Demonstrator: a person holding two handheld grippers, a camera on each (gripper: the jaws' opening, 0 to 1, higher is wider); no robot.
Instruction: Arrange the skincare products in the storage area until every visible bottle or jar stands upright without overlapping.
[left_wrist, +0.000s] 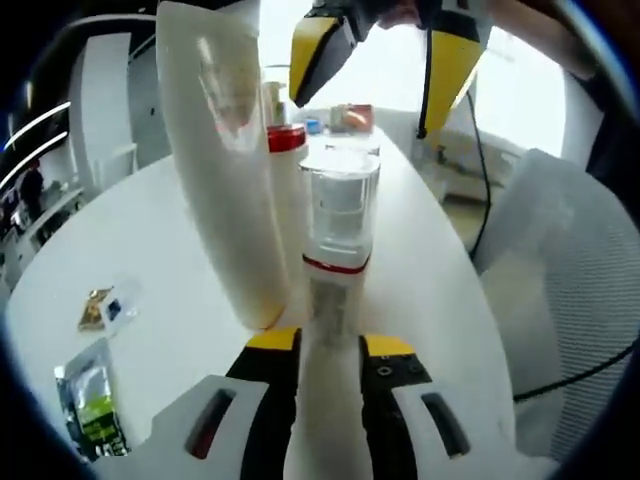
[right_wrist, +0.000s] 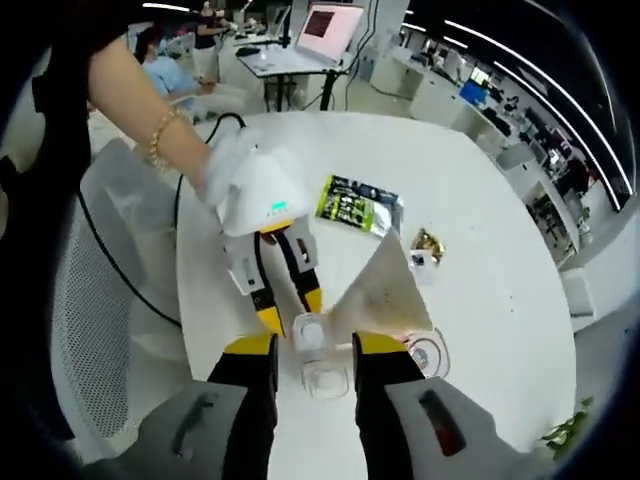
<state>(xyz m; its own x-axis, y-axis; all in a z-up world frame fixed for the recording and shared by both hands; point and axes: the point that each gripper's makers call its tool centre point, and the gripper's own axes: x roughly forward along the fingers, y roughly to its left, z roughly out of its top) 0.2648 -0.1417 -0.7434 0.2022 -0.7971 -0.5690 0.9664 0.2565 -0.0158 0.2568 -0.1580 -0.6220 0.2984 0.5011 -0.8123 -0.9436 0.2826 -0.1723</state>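
Left gripper view: low, close, level along table (left_wrist: 180, 300) | right gripper view: high, steeply downward | shared: bottles (left_wrist: 338, 215), table

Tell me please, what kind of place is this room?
Probably an open-plan office. The right gripper view shows rows of desks, a monitor and long ceiling light strips behind the round white table; a mesh office chair stands beside it.

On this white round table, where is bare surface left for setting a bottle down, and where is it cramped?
Bare tabletop lies beyond the small gold-wrapped packet, toward the table's far edge. Crowded: the tall white tube, clear-capped bottle and clear round jar cluster between the left tool and right tool.
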